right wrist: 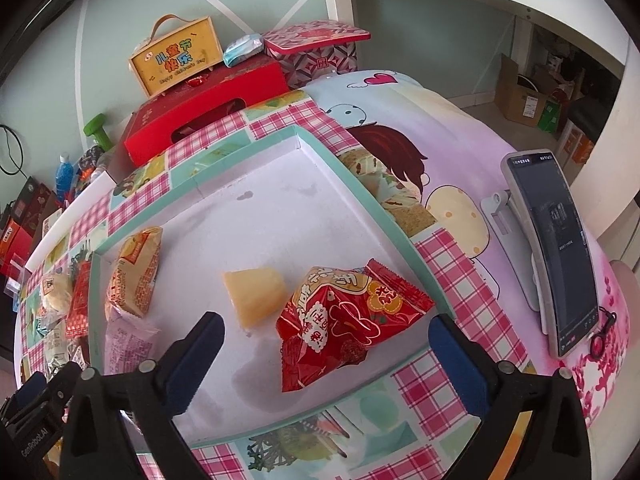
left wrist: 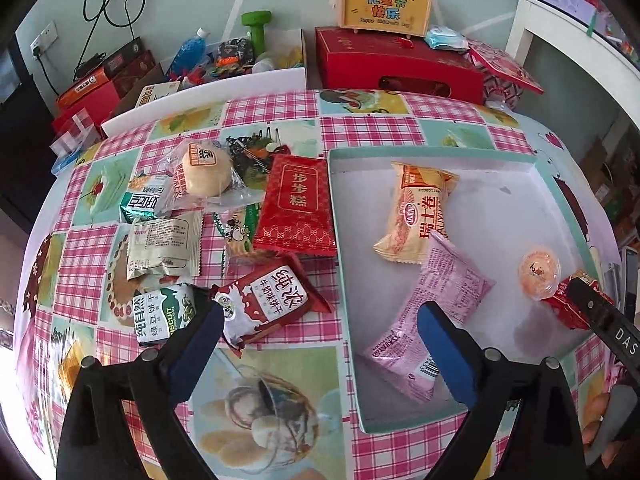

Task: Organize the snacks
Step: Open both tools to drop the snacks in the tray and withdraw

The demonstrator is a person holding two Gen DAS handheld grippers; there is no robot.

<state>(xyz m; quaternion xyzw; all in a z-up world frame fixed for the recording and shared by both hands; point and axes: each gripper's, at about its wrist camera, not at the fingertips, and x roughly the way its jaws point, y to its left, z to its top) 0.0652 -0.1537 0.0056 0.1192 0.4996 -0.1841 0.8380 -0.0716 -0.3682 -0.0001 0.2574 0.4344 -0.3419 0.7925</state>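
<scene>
A shallow white tray with a teal rim (left wrist: 432,154) (right wrist: 248,138) holds a yellow roll packet (left wrist: 420,216) (right wrist: 134,276), a pink packet (left wrist: 452,280) (right wrist: 128,336), a jelly cup (left wrist: 540,274) (right wrist: 254,296) and a red crinkled packet (left wrist: 568,300) (right wrist: 348,320). My left gripper (left wrist: 320,316) is open, straddling the tray's left rim. A red-and-white milk biscuit packet (left wrist: 264,304) lies on the cloth by its left finger; the pink packet lies behind its right finger. My right gripper (right wrist: 326,326) is open over the tray, and the red packet lies loose between its fingers.
Several loose snacks lie left of the tray: a dark red packet (left wrist: 296,208), a wrapped bun (left wrist: 204,172), a white packet (left wrist: 164,244) and a green biscuit pack (left wrist: 164,312). Red boxes (left wrist: 400,64) line the table's back. A phone on a stand (right wrist: 556,248) stands to the right.
</scene>
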